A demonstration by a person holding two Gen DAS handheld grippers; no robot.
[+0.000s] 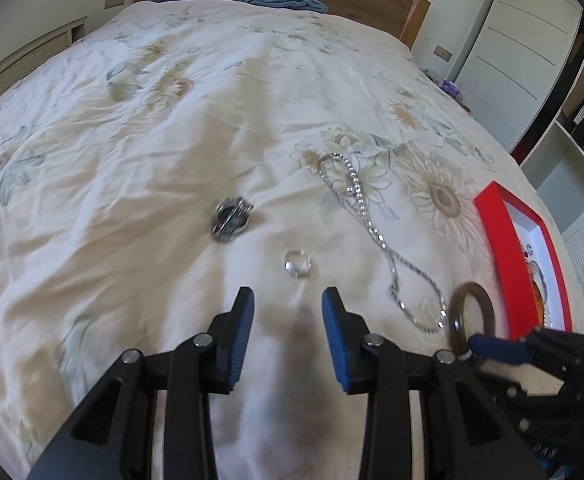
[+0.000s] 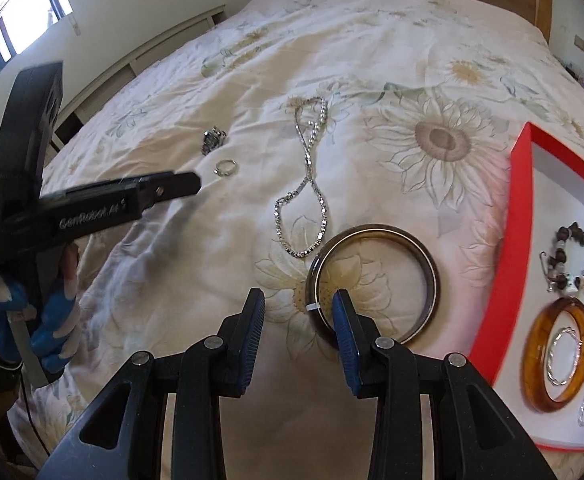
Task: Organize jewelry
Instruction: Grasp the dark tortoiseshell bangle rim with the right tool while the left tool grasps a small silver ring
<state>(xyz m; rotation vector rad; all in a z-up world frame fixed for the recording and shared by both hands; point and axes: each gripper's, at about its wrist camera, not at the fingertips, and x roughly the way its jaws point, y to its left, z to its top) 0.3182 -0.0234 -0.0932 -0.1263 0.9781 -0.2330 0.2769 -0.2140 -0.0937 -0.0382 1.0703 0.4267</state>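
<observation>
- Left gripper (image 1: 288, 300): we hold it above the bedspread (image 1: 132, 160) with its jaws apart and nothing between them; a gloved hand (image 2: 44, 308) carries it.
- Watch (image 1: 231, 220): we count it as loose, lying on the cover to the far left of the other pieces.
- Ring (image 1: 297, 264): small and clear, just ahead of the left gripper's fingertips, not yet touched; we judge it the likely next pick for that side.
- Chain necklace (image 2: 303, 184): stretched out in a twisted loop on the cover, between the ring and the dark bangle, still to be put away.
- Dark bangle (image 2: 375, 280): flat on the bed, just beside the red box. Its near rim sits between the right tool's fingers.
- Right gripper (image 2: 297, 312): jaws apart, straddling that near rim; we cannot tell whether the right-hand pad touches it, and no squeeze shows.
- Red box (image 2: 511, 240): at the far right, white inside. It already holds an amber bangle (image 2: 557, 354), a beaded bracelet (image 2: 571, 256) and several thin silver hoops.
- Tally: we judge the job roughly half done, with four pieces left on the bed.
</observation>
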